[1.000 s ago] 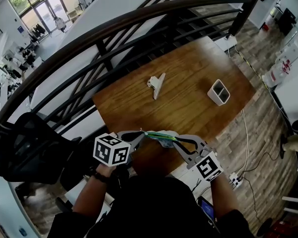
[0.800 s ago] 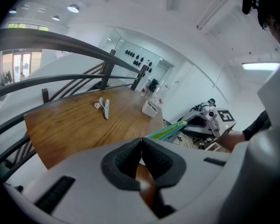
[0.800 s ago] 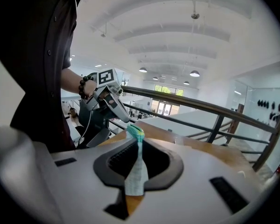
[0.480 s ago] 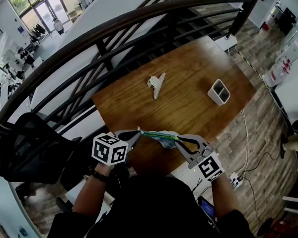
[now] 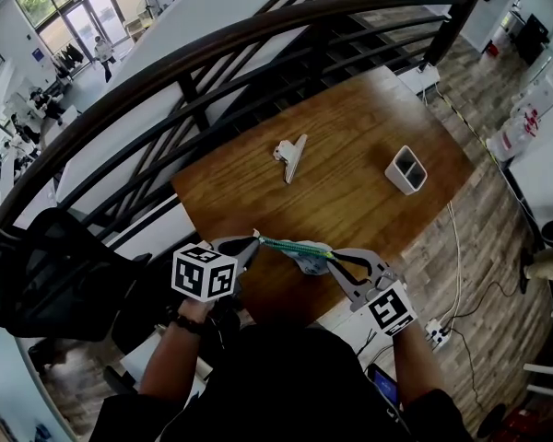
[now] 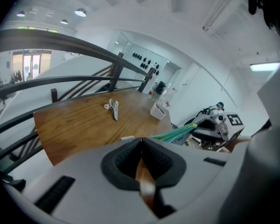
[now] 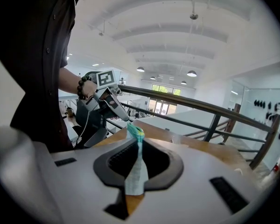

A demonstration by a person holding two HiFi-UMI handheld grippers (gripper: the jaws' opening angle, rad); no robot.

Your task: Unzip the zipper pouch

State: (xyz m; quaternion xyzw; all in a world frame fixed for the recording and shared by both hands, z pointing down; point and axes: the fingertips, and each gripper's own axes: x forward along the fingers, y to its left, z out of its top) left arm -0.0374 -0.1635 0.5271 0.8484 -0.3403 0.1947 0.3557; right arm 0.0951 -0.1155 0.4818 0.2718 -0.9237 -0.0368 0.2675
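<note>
Holds the zipper pouch [image 5: 306, 254] aloft over the table's [image 5: 350, 182] near edge, stretched between both tongs: left gripper [image 5: 254, 239] pinched fully together on the tip of the green zip [image 5: 293, 247], right gripper [image 5: 332, 261] closed on the fabric end. Looks light, soft and limp, so calls for taut cloth and a firm pinch at the pull. Shows the whole span only in the head view; shows pale cloth squeezed between pads only in the right gripper view.
</note>
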